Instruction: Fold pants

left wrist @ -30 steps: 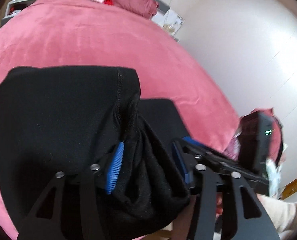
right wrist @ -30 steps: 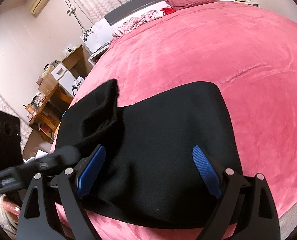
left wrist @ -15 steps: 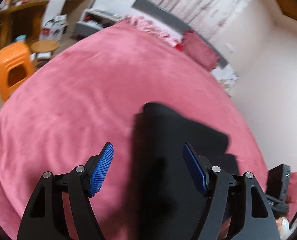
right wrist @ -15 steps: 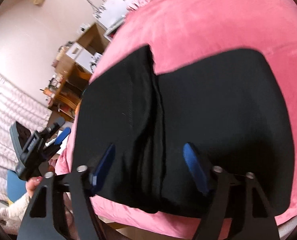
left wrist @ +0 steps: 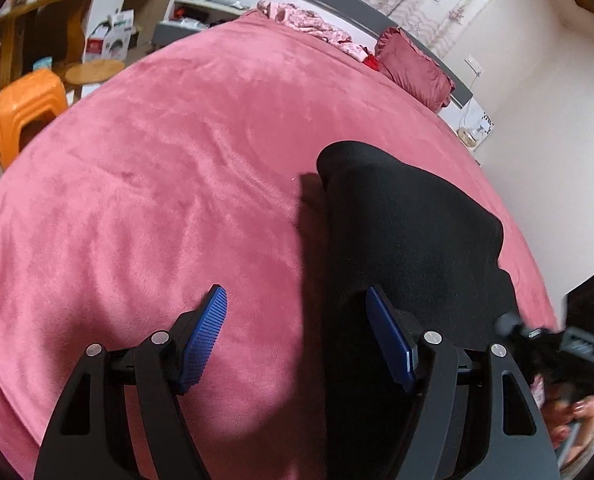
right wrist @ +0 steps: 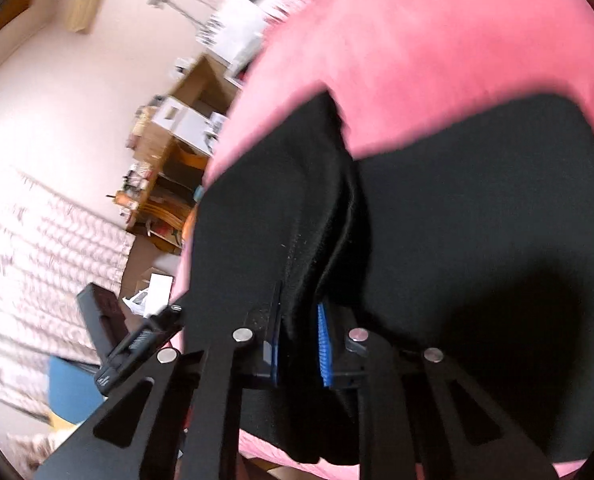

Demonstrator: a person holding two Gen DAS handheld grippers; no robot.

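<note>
Pants (left wrist: 409,240), black, lay folded near the edge of the pink bedspread (left wrist: 157,168). Left gripper (left wrist: 297,332) hovered low over the bed, jaws spread wide, holding nothing; its blue right pad (left wrist: 389,340) overlapped the left edge of the cloth. Right gripper (right wrist: 299,344) was tilted, jaws drawn nearly together and pinched on a raised ridge of the pants (right wrist: 477,208). Right view blurred. Orange stool (left wrist: 25,108) stood beside the bed.
</note>
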